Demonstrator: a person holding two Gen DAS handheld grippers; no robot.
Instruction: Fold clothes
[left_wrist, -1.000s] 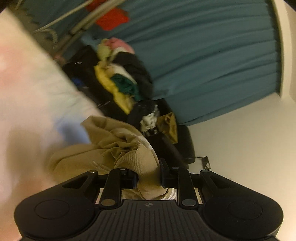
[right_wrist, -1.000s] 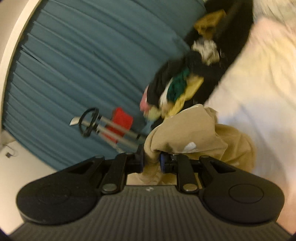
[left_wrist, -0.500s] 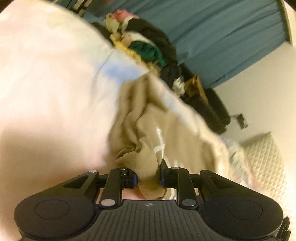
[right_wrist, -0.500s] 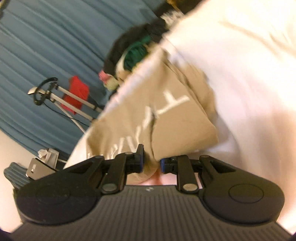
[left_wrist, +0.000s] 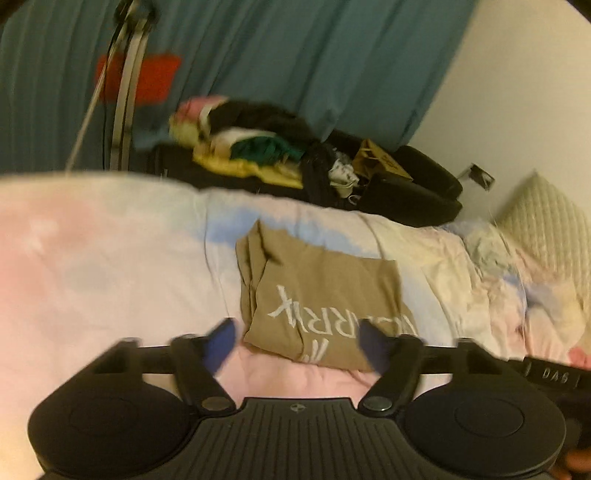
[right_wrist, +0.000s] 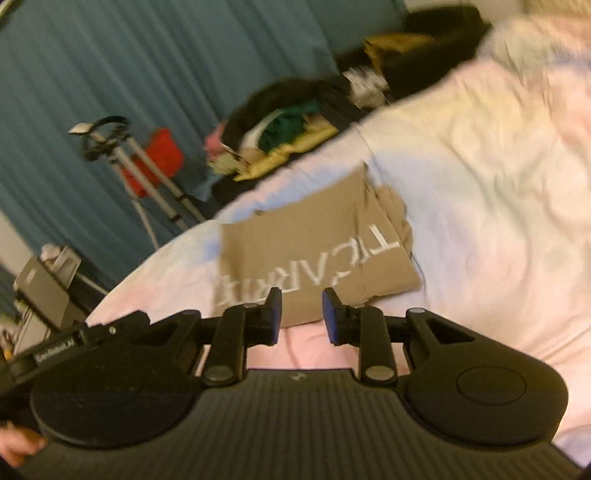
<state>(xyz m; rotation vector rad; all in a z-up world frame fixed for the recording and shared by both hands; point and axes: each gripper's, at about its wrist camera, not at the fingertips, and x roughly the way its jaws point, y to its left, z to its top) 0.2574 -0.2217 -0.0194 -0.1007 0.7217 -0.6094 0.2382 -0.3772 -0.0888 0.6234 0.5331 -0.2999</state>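
A tan shirt (left_wrist: 325, 299) with white lettering lies folded into a rough rectangle on the pale pink bedspread (left_wrist: 110, 266). It also shows in the right wrist view (right_wrist: 314, 247). My left gripper (left_wrist: 299, 341) is open and empty, just short of the shirt's near edge. My right gripper (right_wrist: 302, 314) is open and empty, at the shirt's near edge, its jaws a short gap apart.
A pile of mixed clothes (left_wrist: 251, 147) sits on dark furniture beyond the bed, in front of a teal curtain (left_wrist: 295, 55). A metal stand (right_wrist: 147, 177) with a red item stands at the left. A quilted pillow (left_wrist: 546, 218) lies at the right.
Both grippers have let go of the tan shirt and opened. The shirt has dropped from being held up to lying folded on the bed, and both grippers have drawn back.
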